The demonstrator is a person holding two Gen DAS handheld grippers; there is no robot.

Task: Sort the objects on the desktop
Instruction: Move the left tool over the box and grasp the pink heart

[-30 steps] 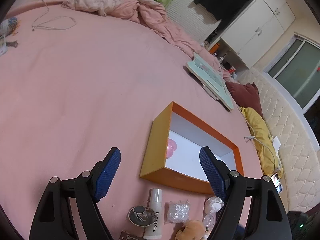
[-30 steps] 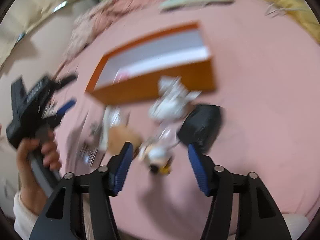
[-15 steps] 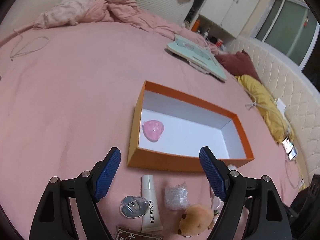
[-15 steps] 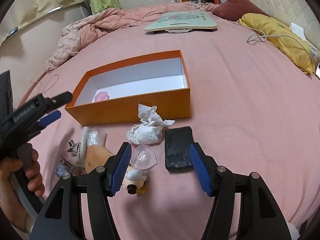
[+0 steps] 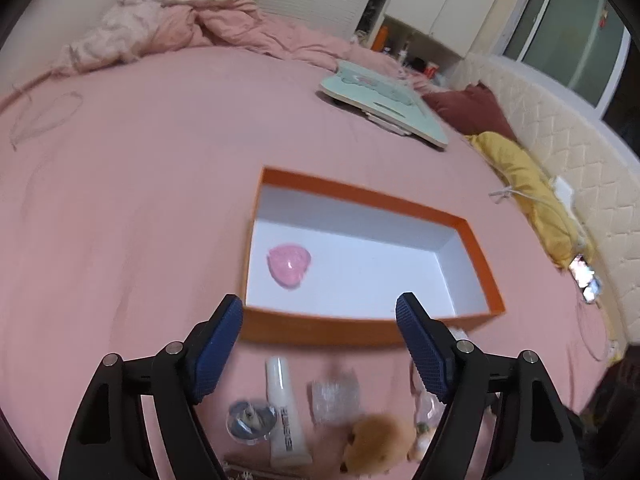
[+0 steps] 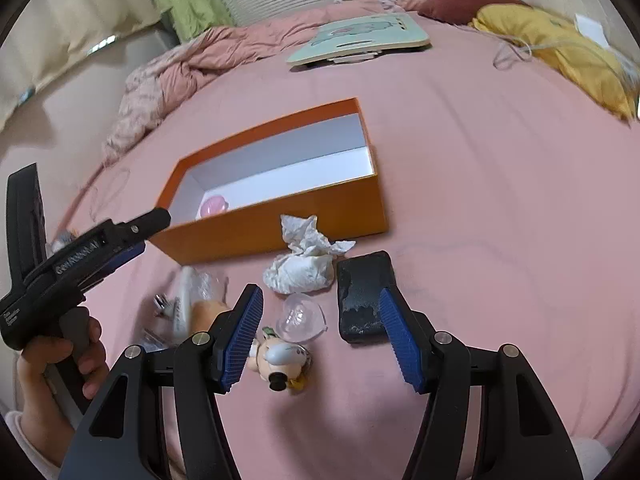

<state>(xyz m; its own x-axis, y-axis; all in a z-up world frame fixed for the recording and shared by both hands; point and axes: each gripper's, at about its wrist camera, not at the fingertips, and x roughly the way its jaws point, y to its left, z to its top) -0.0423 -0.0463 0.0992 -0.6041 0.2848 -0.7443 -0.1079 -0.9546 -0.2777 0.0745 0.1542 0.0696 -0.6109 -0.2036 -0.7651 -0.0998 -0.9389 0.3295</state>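
An orange box (image 5: pixel 320 332) (image 6: pixel 280 224) with a white inside lies on the pink bed and holds a pink heart-shaped item (image 5: pixel 289 265) (image 6: pixel 214 205). In front of it lie a white tube (image 5: pixel 285 408), a metal cap (image 5: pixel 250 426), a clear wrapper (image 5: pixel 334 394), a brown plush (image 5: pixel 378 444), a crumpled tissue (image 6: pixel 306 264), a clear shell (image 6: pixel 302 317), a small figure (image 6: pixel 280 356) and a black phone (image 6: pixel 364 296). My left gripper (image 5: pixel 320 348) is open above the tube. My right gripper (image 6: pixel 320 340) is open above the clear shell and the figure.
A teal board (image 5: pixel 384 100) (image 6: pixel 360 38) lies beyond the box. A yellow pillow (image 5: pixel 528 196) and a maroon pillow (image 5: pixel 468 108) lie at the right edge. A crumpled pink blanket (image 5: pixel 180 28) is at the back left. A lit phone (image 5: pixel 586 276) lies by the headboard.
The left gripper has swung so the box sits centred ahead and closer. The right gripper has steadied and moved nearer the clear shell and the figure. Both stay open.
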